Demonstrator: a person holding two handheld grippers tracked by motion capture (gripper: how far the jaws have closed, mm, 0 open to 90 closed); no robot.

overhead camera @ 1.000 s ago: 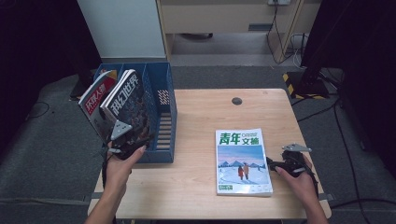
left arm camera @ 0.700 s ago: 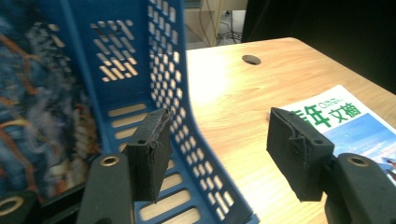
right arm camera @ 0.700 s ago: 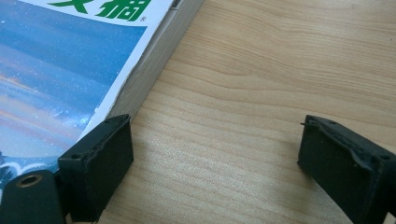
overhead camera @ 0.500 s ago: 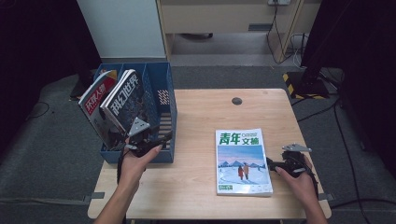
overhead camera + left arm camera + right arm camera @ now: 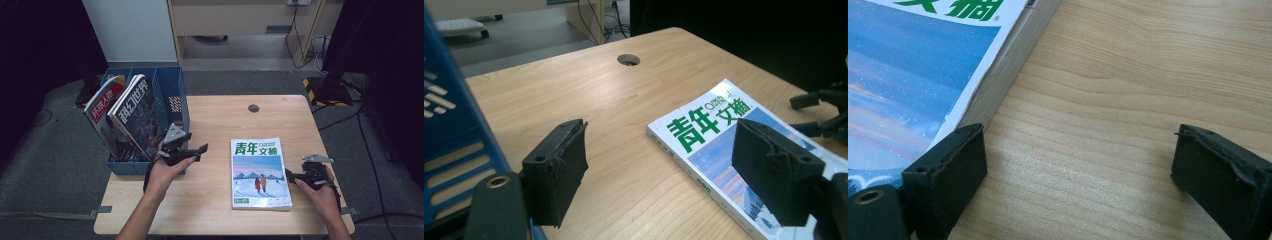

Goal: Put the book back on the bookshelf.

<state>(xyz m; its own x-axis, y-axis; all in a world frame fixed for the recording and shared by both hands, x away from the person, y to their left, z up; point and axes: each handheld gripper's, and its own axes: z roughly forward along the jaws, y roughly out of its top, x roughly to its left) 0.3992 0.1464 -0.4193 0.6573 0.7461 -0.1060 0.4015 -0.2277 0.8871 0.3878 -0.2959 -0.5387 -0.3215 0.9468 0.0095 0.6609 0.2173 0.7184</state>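
A magazine with a snowy blue cover and green title (image 5: 260, 172) lies flat on the wooden table (image 5: 210, 200). My left gripper (image 5: 202, 150) hovers just right of the blue file box (image 5: 172, 95). It points at the magazine (image 5: 704, 125), and its jaws (image 5: 661, 135) have just been opening with nothing between them. My right gripper (image 5: 290, 176) rests low at the magazine's right edge. It is open, having widened slightly, with one jaw beside the magazine's page edge (image 5: 998, 65) and bare wood between the jaws (image 5: 1080, 137).
Two magazines (image 5: 102, 107) (image 5: 137, 107) stand leaning in the blue file box (image 5: 449, 130) at the table's left edge. A round cable hole (image 5: 253, 108) sits near the far edge. Dark floor, cables and a desk lie beyond the table.
My left hand has drawn away from the magazines in the box and moved right over the table, its jaws wider apart. The right hand and the flat magazine have stayed put.
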